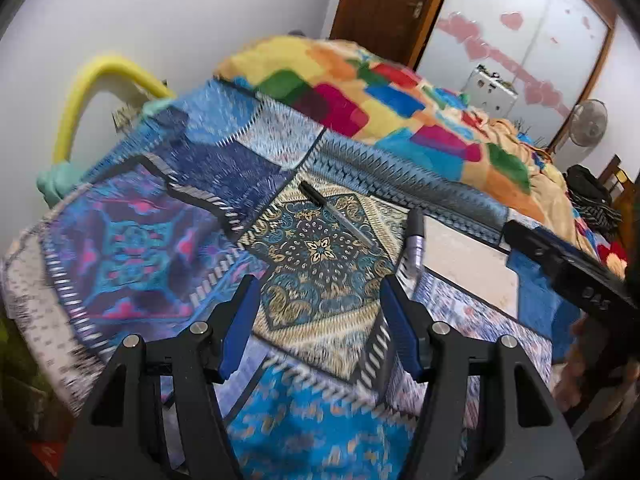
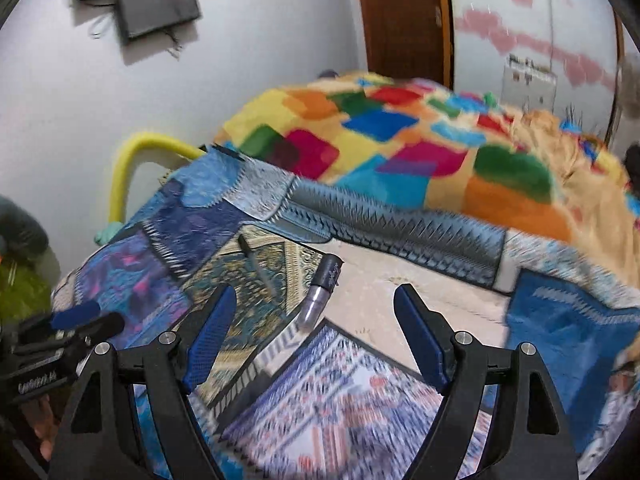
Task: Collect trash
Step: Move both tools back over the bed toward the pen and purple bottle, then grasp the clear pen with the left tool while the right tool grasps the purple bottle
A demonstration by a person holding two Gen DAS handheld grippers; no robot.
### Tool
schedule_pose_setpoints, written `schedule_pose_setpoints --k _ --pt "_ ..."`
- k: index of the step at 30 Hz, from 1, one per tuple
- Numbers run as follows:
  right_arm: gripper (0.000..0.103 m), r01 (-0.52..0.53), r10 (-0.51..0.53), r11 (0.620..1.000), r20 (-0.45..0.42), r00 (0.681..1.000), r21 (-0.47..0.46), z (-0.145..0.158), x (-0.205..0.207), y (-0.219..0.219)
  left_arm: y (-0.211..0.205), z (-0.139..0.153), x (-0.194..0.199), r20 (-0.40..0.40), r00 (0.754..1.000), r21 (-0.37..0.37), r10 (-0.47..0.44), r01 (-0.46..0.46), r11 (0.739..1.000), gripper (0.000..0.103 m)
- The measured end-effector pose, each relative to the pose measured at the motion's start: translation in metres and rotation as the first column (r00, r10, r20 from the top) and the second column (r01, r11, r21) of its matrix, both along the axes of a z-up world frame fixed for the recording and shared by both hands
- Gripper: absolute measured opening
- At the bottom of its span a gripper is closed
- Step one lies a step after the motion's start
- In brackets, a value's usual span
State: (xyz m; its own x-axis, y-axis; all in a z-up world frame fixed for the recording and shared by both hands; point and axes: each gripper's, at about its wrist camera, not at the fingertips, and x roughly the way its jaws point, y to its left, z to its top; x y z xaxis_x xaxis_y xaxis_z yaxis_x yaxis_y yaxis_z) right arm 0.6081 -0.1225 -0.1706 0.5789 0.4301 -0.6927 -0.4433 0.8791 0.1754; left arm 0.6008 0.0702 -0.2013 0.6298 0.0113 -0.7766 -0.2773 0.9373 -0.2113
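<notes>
Left gripper (image 1: 320,320) wide open, empty, over the bed (image 1: 152,240); pen (image 1: 336,216) lies ahead betw. its fingers, silver tube (image 1: 414,240) just ahead-right. Right gripper (image 2: 316,336) also wide open, empty; tube (image 2: 320,292) just ahead, left of centre.

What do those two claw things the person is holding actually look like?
Both the left gripper and right gripper have black plastic frames, silver bolt heads and textured blue pads lining the jaws. White lettering, too blurred to read, marks the left gripper's side.
</notes>
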Motion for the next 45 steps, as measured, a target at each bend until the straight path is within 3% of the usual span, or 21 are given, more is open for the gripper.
schedule_pose_setpoints --k 5,8,10,12,14,20,26,28,33,35,38,45 --pt "0.076 0.015 -0.015 1.0 -0.143 0.99 -0.003 -0.052 0.046 0.022 0.008 -0.035 0.048 -0.078 0.997 0.013 0.001 0.0 1.0 0.061" --pt "0.063 0.007 -0.009 1.0 -0.201 0.98 -0.011 -0.074 0.068 0.03 0.011 -0.049 0.072 -0.095 0.995 -0.009 -0.009 0.008 1.0 0.061" --pt "0.056 -0.003 -0.001 1.0 -0.222 0.975 -0.015 -0.082 0.075 0.033 0.013 -0.053 0.083 -0.077 0.997 -0.033 -0.008 0.005 0.999 0.051" --pt "0.035 -0.019 0.008 0.999 -0.232 0.973 -0.045 -0.087 0.082 0.037 0.013 -0.056 0.095 -0.072 0.997 -0.042 -0.008 0.005 0.999 0.045" --pt "0.03 -0.042 0.029 0.998 -0.252 0.967 -0.045 -0.092 0.089 0.041 0.01 -0.063 0.108 -0.078 0.997 -0.06 -0.013 0.008 0.998 0.039" --pt "0.028 -0.062 0.048 0.996 -0.192 0.98 -0.069 -0.088 0.081 0.035 0.001 -0.087 0.142 -0.117 0.993 -0.088 0.003 -0.013 0.996 0.032" --pt "0.028 -0.061 0.054 0.998 -0.191 0.98 -0.029 -0.089 0.082 0.017 -0.01 -0.102 0.156 -0.118 0.99 0.004 0.08 -0.08 0.997 0.026" --pt "0.028 -0.055 0.048 0.998 -0.176 0.983 -0.034 -0.087 0.083 0.013 -0.019 -0.103 0.159 -0.123 0.989 0.071 0.087 -0.078 0.994 0.021" --pt "0.027 -0.039 0.033 0.999 -0.16 0.987 -0.038 -0.08 0.081 0.009 -0.032 -0.103 0.16 -0.135 0.989 0.152 0.059 -0.038 0.988 0.014" --pt "0.027 -0.04 0.032 0.998 -0.155 0.987 -0.048 -0.075 0.077 0.009 -0.036 -0.102 0.155 -0.158 0.987 0.126 0.009 0.011 0.992 0.007" --pt "0.026 -0.045 0.034 0.996 -0.137 0.99 -0.075 -0.064 0.067 0.007 -0.041 -0.093 0.139 -0.164 0.985 0.068 -0.045 0.057 0.996 0.007" --pt "0.025 -0.047 0.036 0.996 -0.138 0.99 -0.078 -0.033 0.033 -0.005 -0.059 -0.043 0.086 -0.112 0.989 0.026 -0.098 0.101 0.995 0.007"
